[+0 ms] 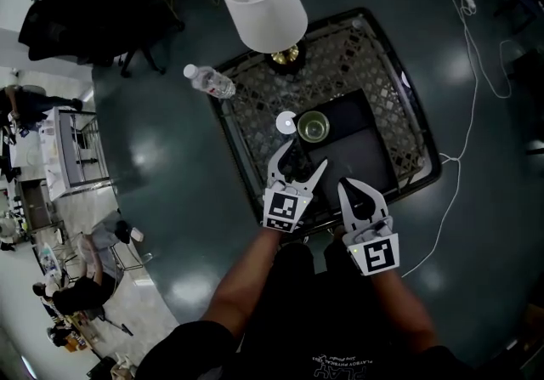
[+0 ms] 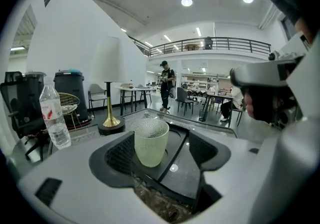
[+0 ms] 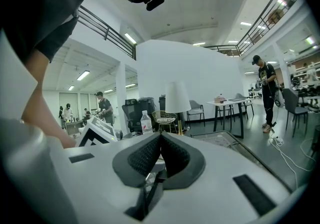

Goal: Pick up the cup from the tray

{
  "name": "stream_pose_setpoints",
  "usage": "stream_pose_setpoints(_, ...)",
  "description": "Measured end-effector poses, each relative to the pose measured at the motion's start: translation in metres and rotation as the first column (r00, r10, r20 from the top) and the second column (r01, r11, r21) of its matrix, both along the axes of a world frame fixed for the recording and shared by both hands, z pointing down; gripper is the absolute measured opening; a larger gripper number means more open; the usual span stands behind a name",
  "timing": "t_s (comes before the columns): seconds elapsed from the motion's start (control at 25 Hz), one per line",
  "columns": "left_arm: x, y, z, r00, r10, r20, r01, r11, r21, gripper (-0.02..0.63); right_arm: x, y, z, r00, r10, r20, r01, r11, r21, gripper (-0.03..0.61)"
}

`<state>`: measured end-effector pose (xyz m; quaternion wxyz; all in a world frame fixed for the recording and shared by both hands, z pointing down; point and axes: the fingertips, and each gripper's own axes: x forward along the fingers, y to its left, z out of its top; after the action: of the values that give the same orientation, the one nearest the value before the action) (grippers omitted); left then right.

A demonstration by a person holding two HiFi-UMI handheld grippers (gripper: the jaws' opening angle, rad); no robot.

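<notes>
- The left gripper (image 2: 162,155) had its jaws spread wide, not pressing on anything.
- A pale green, dimpled translucent cup (image 2: 151,143) stood upright between those jaws, close to the left-hand pad (image 2: 120,154) and clear of the other.
- The cup sat on a flat black rectangular tray (image 1: 361,149), near the tray's far left corner in the head view.
- The tray lay on a dark lattice-topped square table (image 1: 255,93), which also carried a brass-footed lamp with a white shade (image 1: 263,2).
- The right gripper (image 3: 160,155) hung beside the left, jaws closed together and empty.
- A clear plastic water bottle (image 1: 210,81) lay at the table's edge.
</notes>
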<state>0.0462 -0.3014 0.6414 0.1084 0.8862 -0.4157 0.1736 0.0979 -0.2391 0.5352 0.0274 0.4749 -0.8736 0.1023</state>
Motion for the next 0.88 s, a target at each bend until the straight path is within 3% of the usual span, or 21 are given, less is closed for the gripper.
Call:
stream_pose_setpoints(0.32, 0.004, -0.034, 0.038, 0.999, -0.045, 0.026, 0.046, 0.999, -0.025, 0.407, 0.005, -0.008, 0.004, 1.0, -0.008, -0.006, 0.008, 1.0, 0.0, 0.011)
stream_pose_setpoints(0.52, 0.01, -0.049, 0.043, 0.997, -0.061, -0.049, 0.059, 0.998, -0.031, 0.46, 0.007, -0.013, 0.007, 1.0, -0.015, -0.019, 0.014, 1.0, -0.023, 0.01)
stream_pose_setpoints(0.88, 0.019, -0.065, 0.055, 0.999, -0.054, -0.004, 0.053, 0.998, -0.031, 0.46, 0.01, -0.014, 0.009, 1.0, -0.017, -0.01, 0.017, 0.999, -0.029, 0.011)
